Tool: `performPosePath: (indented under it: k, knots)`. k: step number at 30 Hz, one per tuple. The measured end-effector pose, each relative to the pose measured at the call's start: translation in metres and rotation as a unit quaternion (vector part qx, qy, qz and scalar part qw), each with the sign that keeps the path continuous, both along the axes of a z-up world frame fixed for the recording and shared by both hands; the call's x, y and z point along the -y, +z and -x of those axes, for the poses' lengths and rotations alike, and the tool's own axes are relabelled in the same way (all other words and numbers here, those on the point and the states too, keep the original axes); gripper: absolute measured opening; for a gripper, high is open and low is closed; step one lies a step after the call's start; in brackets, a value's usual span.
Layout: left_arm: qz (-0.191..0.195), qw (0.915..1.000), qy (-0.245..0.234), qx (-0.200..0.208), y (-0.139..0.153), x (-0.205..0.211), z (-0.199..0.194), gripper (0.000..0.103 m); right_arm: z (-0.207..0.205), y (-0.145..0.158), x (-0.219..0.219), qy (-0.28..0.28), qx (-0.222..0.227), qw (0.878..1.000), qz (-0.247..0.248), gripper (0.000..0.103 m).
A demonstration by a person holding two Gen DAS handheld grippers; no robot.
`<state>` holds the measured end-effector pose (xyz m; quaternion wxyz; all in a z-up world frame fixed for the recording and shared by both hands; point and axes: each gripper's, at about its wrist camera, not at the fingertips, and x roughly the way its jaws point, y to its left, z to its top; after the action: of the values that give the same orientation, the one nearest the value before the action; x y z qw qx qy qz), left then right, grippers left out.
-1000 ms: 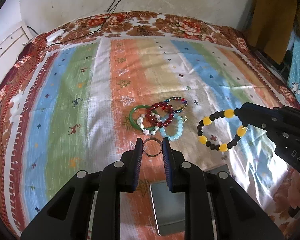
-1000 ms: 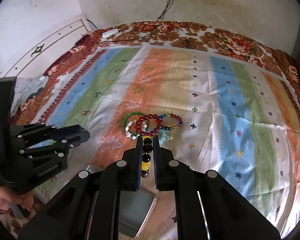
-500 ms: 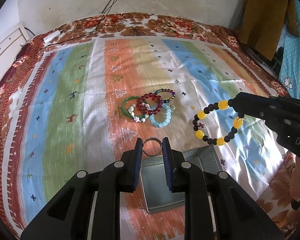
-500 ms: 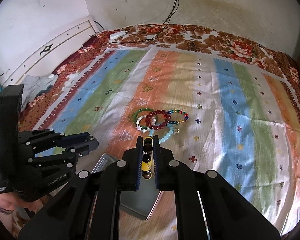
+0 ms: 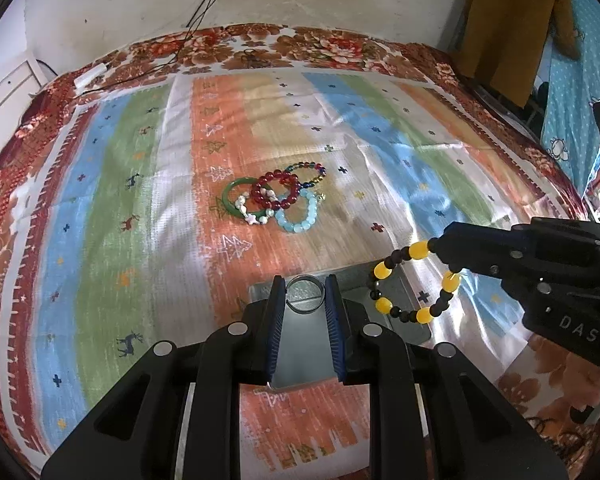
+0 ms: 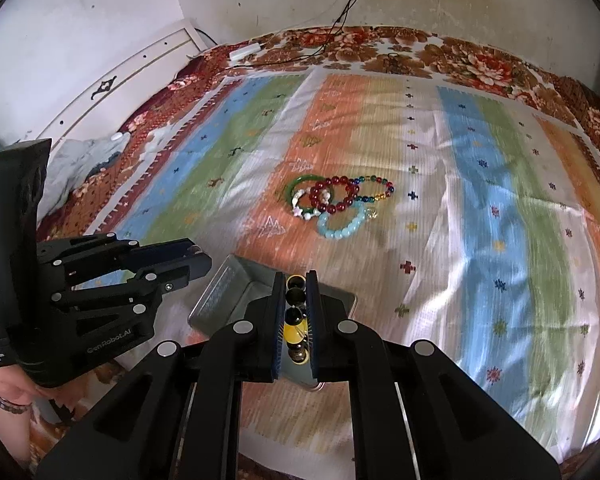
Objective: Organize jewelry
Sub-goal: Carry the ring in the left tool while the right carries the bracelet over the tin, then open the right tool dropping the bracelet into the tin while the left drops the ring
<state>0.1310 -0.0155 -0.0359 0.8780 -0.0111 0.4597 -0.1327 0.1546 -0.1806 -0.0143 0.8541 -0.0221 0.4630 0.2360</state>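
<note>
Left wrist view showed the left gripper (image 5: pixel 305 292) clamped narrowly on a plain silver metal ring (image 5: pixel 305 289), held upright between the blue-ribbed pads. Over the preceding second that ring had travelled back from just beside the bracelet pile to a spot directly above the shallow grey metal tray (image 5: pixel 312 344), which had slid up into sight beneath the fingers. Just to the right, the right gripper (image 5: pixel 440 245) pinched a bracelet of black and yellow beads (image 5: pixel 414 282), its loop dangling over the tray's right side; a second before it had hung over bare cloth. In the right wrist view the same beads (image 6: pixel 296 320) sat edge-on between tightly closed pads, the tray (image 6: pixel 220 292) below. Both pieces therefore seemed ready to be released into the tray, neither dropped yet.

Farther off, on the striped orange, blue and green bedspread (image 5: pixel 100 220), the remaining pile lay untouched: a green bangle (image 5: pixel 231 196), a dark red bead bracelet (image 5: pixel 276 194), a pale blue bead bracelet (image 5: pixel 300 218), a white charm string (image 5: pixel 256 216) and a multicoloured small-bead bracelet (image 5: pixel 308 170), overlapping one another.
</note>
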Motion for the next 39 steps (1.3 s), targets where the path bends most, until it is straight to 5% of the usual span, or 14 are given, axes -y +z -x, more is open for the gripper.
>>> performPosePath:
  k: [10, 12, 13, 15, 29, 39]
  knots:
    - [0.005, 0.9999, -0.002, -0.015, -0.007, -0.001, -0.002, 0.020, 0.001, -0.005, -0.001, 0.002, -0.005, 1.000, 0.008, 0.011]
    - [0.010, 0.9997, -0.003, -0.021, -0.009, -0.002, -0.003, 0.037, 0.000, -0.009, 0.000, 0.001, -0.007, 1.000, 0.014, 0.011]
    - [0.007, 0.9998, -0.005, -0.020, -0.010, -0.002, -0.003, 0.041, -0.002, -0.010, 0.001, -0.002, -0.007, 1.000, 0.016, 0.014]
    - [-0.004, 0.9999, 0.001, -0.015, -0.010, -0.003, -0.004, 0.054, -0.005, -0.011, 0.005, -0.009, -0.008, 1.000, 0.018, 0.043]
    - [-0.013, 0.9985, 0.052, -0.009, -0.007, -0.030, -0.016, 0.061, -0.020, -0.015, 0.020, -0.046, 0.004, 0.998, 0.033, 0.059]
    - [-0.027, 0.9968, 0.074, -0.015, -0.013, -0.039, -0.051, 0.063, -0.049, -0.027, 0.025, -0.079, -0.008, 0.996, 0.029, 0.060]
